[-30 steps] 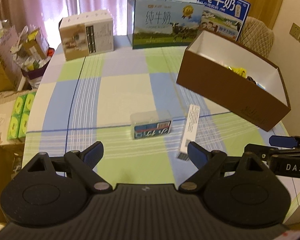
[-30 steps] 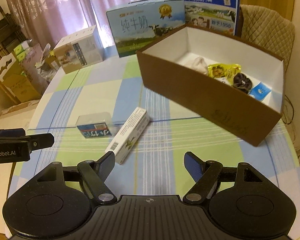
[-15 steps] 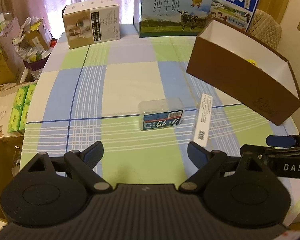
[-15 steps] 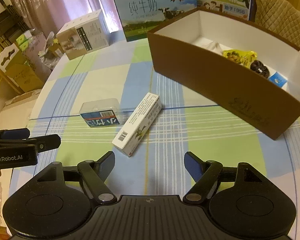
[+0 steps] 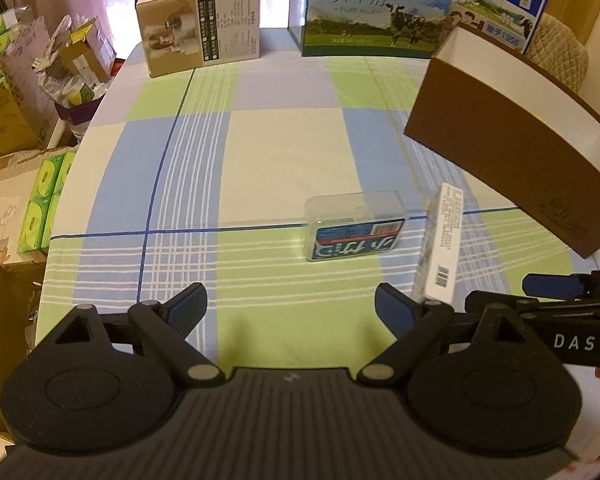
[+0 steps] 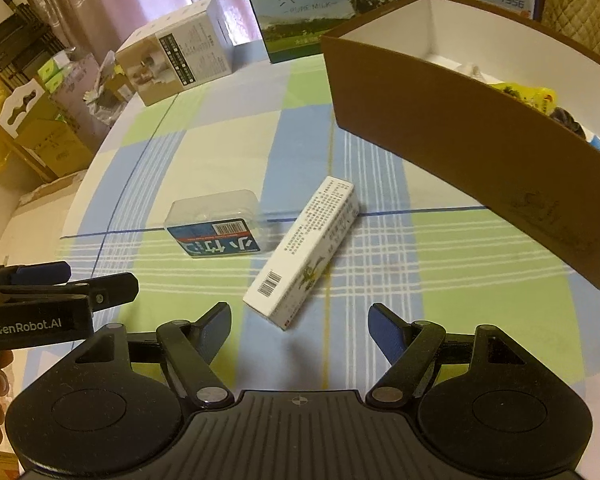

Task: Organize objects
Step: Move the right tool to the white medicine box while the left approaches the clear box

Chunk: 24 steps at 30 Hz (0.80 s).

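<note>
A small clear plastic box with a blue label [image 5: 354, 226] [image 6: 216, 234] lies on the checked tablecloth. Right beside it lies a long white carton with a barcode [image 5: 442, 242] [image 6: 306, 250]. A brown cardboard box [image 5: 512, 168] [image 6: 452, 136], white inside, stands to the right and holds several small packets. My left gripper [image 5: 290, 306] hovers open, short of the clear box, nothing between its fingers. My right gripper [image 6: 300, 322] is open too, just short of the white carton's barcode end. Each gripper shows at the edge of the other's view.
Two milk cartons [image 5: 376, 8] and a beige product box [image 5: 198, 30] stand along the table's far edge. Cardboard boxes, bags and green tissue packs [image 5: 44, 204] crowd the floor to the left. A padded chair [image 5: 560, 52] stands behind the brown box.
Both grippers have come down and forward toward the two small items, which look larger and nearer now. Neither gripper's opening has changed.
</note>
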### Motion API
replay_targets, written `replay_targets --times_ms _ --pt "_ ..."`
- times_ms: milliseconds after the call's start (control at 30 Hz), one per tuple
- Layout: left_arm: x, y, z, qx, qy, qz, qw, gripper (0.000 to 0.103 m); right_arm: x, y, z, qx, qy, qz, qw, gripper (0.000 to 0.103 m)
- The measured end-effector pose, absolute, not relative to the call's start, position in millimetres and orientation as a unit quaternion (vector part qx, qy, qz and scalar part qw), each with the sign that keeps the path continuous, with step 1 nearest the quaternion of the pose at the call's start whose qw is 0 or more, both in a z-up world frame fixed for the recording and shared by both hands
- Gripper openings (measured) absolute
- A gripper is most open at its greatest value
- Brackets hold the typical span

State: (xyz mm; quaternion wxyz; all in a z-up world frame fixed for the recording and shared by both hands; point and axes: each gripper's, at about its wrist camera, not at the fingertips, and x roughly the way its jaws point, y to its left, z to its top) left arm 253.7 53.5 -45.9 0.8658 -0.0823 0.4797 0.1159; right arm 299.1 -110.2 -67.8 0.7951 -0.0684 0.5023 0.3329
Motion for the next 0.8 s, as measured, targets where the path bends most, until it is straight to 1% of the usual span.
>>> replay_targets --times_ms 367,467,667,733,800 --pt "267.7 66.1 -60.7 -0.089 0.493 0.126 0.856 0.089 310.3 -81.6 -87.4 -0.093 0.499 0.33 0.796 0.073" --pt "271.6 67.5 -62.0 -0.089 0.495 0.126 0.855 0.089 314.3 -76.5 -94.3 -0.1 0.501 0.326 0.796 0.071" --pt "281.5 66.0 -65.8 -0.091 0.498 0.117 0.854 0.089 324.2 -78.2 -103.6 -0.104 0.508 0.318 0.794 0.06" --pt "284.9 64.9 -66.8 -0.092 0.499 0.111 0.855 0.089 328.3 -81.0 -104.9 -0.115 0.51 0.311 0.794 0.052" --pt "288.8 62.4 -68.2 -0.093 0.5 0.106 0.854 0.089 334.1 -86.6 -105.8 -0.116 0.512 0.302 0.796 0.047"
